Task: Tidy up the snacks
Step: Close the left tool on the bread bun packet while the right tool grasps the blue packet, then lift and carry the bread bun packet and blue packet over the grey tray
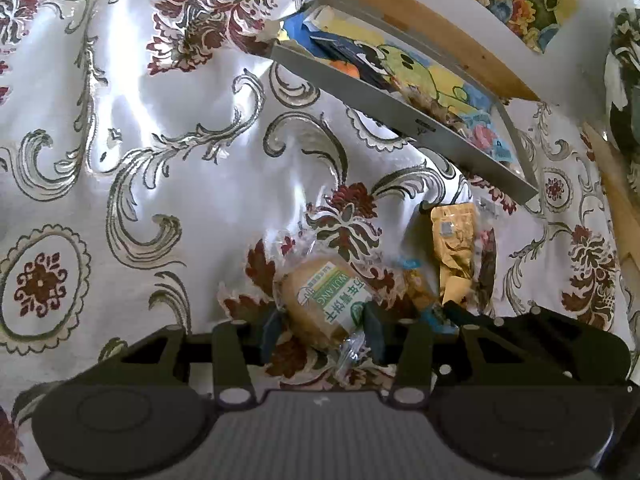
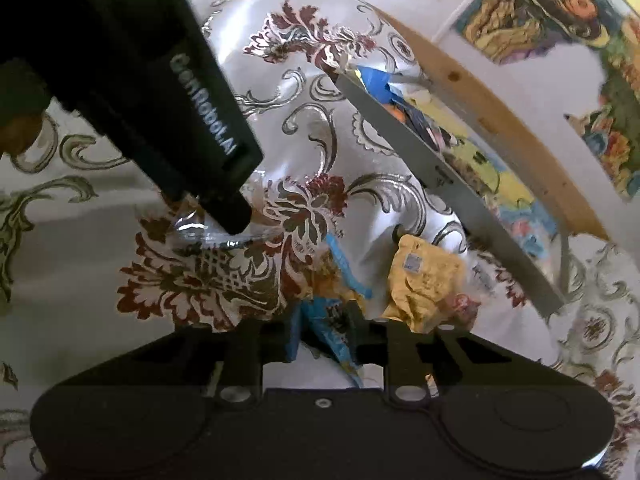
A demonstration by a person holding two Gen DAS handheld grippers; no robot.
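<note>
Left gripper [image 1: 325, 326]: jaws narrowed onto the round tan biscuit in clear plastic wrap with a green-and-white label [image 1: 326, 304], one finger on each side, clamped. Its crimped wrapper end sticks out toward the camera between the jaws. It sits low over the shiny white floral-patterned cloth [image 1: 160, 152] covering the worktop.

Right gripper [image 2: 322, 330]: jaws narrow, pinching the blue printed snack packet [image 2: 326, 330], which runs diagonally through them and away to the upper left.

Just right of the right jaws: crumpled yellow foil packet with a small white sticker [image 2: 426, 280], lying on the cloth. In the left wrist view the same packet [image 1: 454, 248] is ahead and right of the left jaws, apart from the biscuit.

Beyond both jaws, up and right: grey shallow rectangular tray [image 1: 400, 120], tilted in view, with colourful cartoon-printed snack packs [image 1: 420, 68] inside. Light wooden rail [image 1: 420, 24] runs behind it.

In the right wrist view the left gripper's black body [image 2: 168, 92] comes in from the upper left, its tip on clear wrap ahead and left of the right jaws.
</note>
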